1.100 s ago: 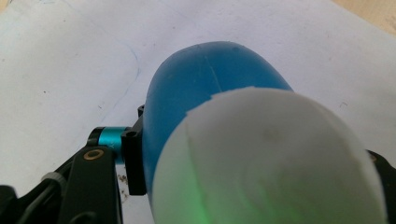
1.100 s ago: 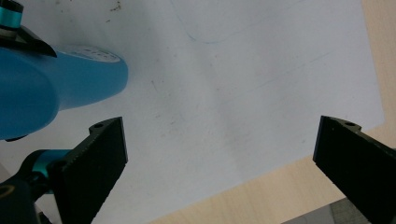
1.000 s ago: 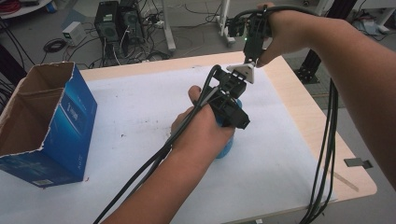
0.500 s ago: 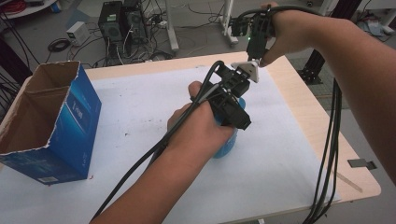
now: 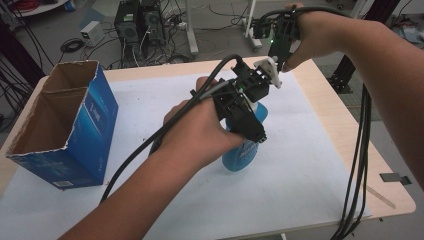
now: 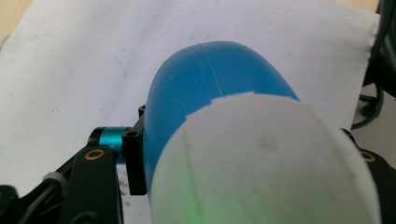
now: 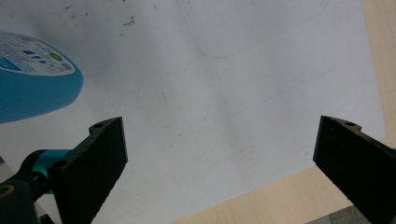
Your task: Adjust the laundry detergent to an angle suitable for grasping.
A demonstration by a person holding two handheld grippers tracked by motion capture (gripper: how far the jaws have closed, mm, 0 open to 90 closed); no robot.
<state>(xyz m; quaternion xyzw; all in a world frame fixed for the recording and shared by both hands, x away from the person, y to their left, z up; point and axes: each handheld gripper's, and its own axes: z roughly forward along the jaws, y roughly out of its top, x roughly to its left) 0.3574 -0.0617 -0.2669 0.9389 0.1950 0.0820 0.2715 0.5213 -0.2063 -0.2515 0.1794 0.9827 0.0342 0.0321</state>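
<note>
The left gripper (image 5: 250, 112) is clamped around a blue plastic bottle with a white rounded cap (image 6: 219, 93); in the left gripper view its 2 black jaws hug the blue body on either side. Against the picture from 1 second back, this hand and the bottle have risen and shifted a little toward the table's far edge, so I judge the bottle is being carried clear of the white paper sheet (image 5: 310, 165) (its base looks just off the surface, though I cannot be sure). The right gripper (image 7: 219, 154) hangs released, its jaws wide apart over bare paper with nothing between them. To the left stands a tall blue cardboard box with a torn open top (image 5: 95, 125); the interior in view is brown and holds nothing.
</note>
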